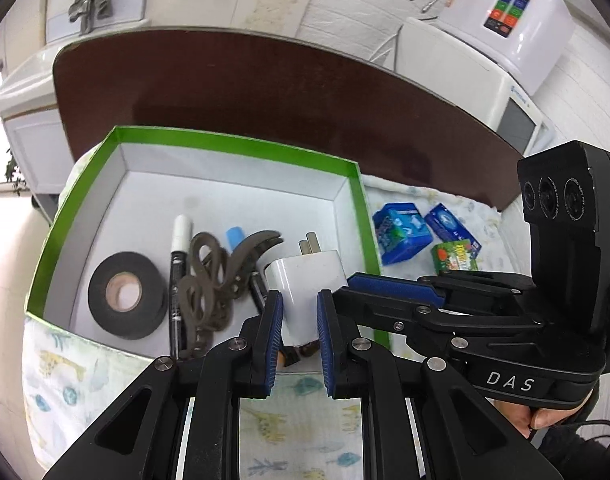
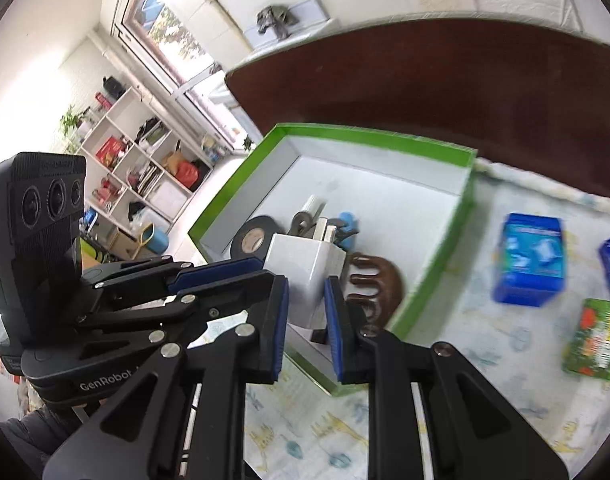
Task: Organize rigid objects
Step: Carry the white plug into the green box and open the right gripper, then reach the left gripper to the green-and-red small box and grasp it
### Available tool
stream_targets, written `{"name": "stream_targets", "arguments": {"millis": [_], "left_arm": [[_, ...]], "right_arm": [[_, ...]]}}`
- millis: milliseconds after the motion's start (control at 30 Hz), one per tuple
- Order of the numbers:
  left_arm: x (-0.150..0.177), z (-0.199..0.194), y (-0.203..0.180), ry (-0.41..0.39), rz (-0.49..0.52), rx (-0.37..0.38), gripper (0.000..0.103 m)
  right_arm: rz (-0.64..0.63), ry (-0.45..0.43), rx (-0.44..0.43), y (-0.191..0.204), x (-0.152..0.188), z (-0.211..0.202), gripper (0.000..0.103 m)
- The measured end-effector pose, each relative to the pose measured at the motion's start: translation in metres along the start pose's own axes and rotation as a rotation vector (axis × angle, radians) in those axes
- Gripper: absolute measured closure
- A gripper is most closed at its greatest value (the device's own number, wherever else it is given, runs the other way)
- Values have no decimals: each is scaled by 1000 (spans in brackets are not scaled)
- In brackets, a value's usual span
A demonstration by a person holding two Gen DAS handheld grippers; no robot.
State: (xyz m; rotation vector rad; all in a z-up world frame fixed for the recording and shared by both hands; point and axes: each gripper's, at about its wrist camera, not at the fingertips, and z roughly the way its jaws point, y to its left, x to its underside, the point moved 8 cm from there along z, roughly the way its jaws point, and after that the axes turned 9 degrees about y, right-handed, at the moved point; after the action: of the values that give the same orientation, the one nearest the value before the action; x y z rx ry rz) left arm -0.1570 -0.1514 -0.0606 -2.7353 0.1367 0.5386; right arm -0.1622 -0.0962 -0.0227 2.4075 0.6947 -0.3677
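inside the green-rimmed box (image 1: 49,248), going left to right in the left wrist view, lies a roll of black tape (image 1: 125,295) flat on the white floor, then a black marker with a white cap (image 1: 179,272), a tangle of brown curved pieces (image 1: 221,276) overlapping a blue-capped item (image 1: 235,237), and the white plug adapter (image 1: 305,280) with its metal prongs pointing away from the camera. the left gripper (image 1: 299,312) has its blue-padded fingers set narrowly on either side of the adapter's near end; whether the pads actually press it cannot be told. the right gripper (image 1: 393,286) reaches in from the right, its fingertips close beside the adapter. right of the box, on the patterned cloth (image 1: 305,420), sit a blue box (image 1: 403,234), a second blue box (image 1: 453,226) and a green box (image 1: 456,257), well apart from both grippers.

in the right wrist view the right gripper (image 2: 306,296) also flanks the adapter (image 2: 305,268), fingers narrow, and a brown comb (image 2: 379,284) lies just right of it inside the box (image 2: 437,272).
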Motion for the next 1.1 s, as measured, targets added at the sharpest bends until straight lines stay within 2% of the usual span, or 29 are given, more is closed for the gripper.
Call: {"name": "stream_targets", "arguments": {"millis": [233, 333, 467, 567, 733, 867, 1033, 1100], "left_arm": [[12, 25, 29, 63, -59, 40, 88], [13, 29, 29, 70, -62, 53, 88], [11, 26, 25, 63, -70, 75, 88], [7, 19, 19, 40, -58, 56, 88], [-1, 14, -4, 30, -14, 49, 88], [-3, 19, -34, 53, 32, 63, 88], [-3, 34, -86, 86, 123, 75, 87], [-2, 43, -108, 108, 162, 77, 87]], "right_arm": [[33, 92, 0, -2, 5, 37, 83], [32, 94, 17, -4, 4, 36, 83], [40, 92, -4, -5, 4, 33, 84], [33, 75, 15, -9, 4, 24, 84], [49, 28, 40, -26, 11, -4, 84], [89, -16, 74, -51, 26, -35, 84], [183, -76, 158, -101, 60, -80, 82], [228, -94, 204, -124, 80, -98, 76]]}}
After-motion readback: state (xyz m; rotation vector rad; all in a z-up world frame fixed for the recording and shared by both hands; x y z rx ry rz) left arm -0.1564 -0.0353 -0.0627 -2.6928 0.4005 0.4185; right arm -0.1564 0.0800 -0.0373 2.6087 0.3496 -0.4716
